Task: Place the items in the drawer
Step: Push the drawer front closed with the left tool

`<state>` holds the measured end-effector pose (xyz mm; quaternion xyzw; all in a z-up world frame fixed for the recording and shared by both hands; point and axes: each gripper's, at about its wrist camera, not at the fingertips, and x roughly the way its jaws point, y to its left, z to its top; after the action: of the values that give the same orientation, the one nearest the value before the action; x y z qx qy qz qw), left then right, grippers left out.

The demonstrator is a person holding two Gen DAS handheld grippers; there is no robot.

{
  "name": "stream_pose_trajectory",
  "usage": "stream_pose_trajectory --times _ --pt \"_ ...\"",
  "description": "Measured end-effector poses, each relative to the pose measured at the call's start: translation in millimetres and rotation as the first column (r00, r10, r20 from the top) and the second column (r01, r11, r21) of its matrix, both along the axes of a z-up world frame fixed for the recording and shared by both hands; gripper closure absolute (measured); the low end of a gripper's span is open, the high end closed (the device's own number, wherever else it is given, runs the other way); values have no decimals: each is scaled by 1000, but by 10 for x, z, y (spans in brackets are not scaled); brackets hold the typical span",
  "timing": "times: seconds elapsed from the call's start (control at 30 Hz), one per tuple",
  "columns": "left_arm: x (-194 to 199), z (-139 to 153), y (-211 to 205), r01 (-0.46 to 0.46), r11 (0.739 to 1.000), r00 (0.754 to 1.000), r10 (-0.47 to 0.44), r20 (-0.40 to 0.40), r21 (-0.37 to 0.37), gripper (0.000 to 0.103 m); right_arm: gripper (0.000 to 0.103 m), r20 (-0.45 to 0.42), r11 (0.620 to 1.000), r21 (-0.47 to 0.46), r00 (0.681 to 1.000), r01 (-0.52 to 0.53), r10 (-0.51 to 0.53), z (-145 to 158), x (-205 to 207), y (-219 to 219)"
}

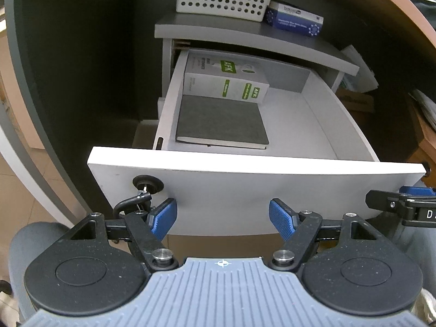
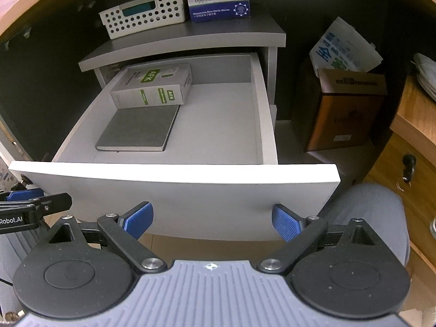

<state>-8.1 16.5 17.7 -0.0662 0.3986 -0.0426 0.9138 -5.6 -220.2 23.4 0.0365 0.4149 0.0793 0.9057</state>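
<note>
1. Drawer (image 1: 272,188) of the grey cabinet (image 2: 190,38) stands pulled well out, its white front facing both grippers.
2. Inside, a grey notebook (image 1: 220,121) lies flat near the front left corner of the drawer.
3. Behind it, a white box with green labels (image 2: 152,87) touches the notebook's far edge, toward the back left corner.
4. On the cabinet top sit a perforated white basket (image 2: 141,13) and a blue glove box (image 2: 219,6), side by side.
5. Left gripper (image 1: 223,218) hangs before the drawer front, jaws spread wide, holding nothing.
6. Right gripper (image 2: 212,220) likewise, jaws wide apart and empty.
</note>
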Motion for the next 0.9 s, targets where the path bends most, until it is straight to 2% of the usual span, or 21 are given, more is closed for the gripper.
stream_pose_trajectory --times 0.33,0.5,0.9 --pt "296 18 -3 -5 1000 999 5 34 -1 26 6 26 1000 6 1000 -1 1 -28 380 -35" --pt "479 4 -32 4 1000 999 -5 52 26 26 6 44 1000 0 999 -3 3 -63 592 -25" --pt "997 -117 -30 -16 999 998 13 64 45 26 6 50 999 44 998 21 -24 -167 1156 -58"
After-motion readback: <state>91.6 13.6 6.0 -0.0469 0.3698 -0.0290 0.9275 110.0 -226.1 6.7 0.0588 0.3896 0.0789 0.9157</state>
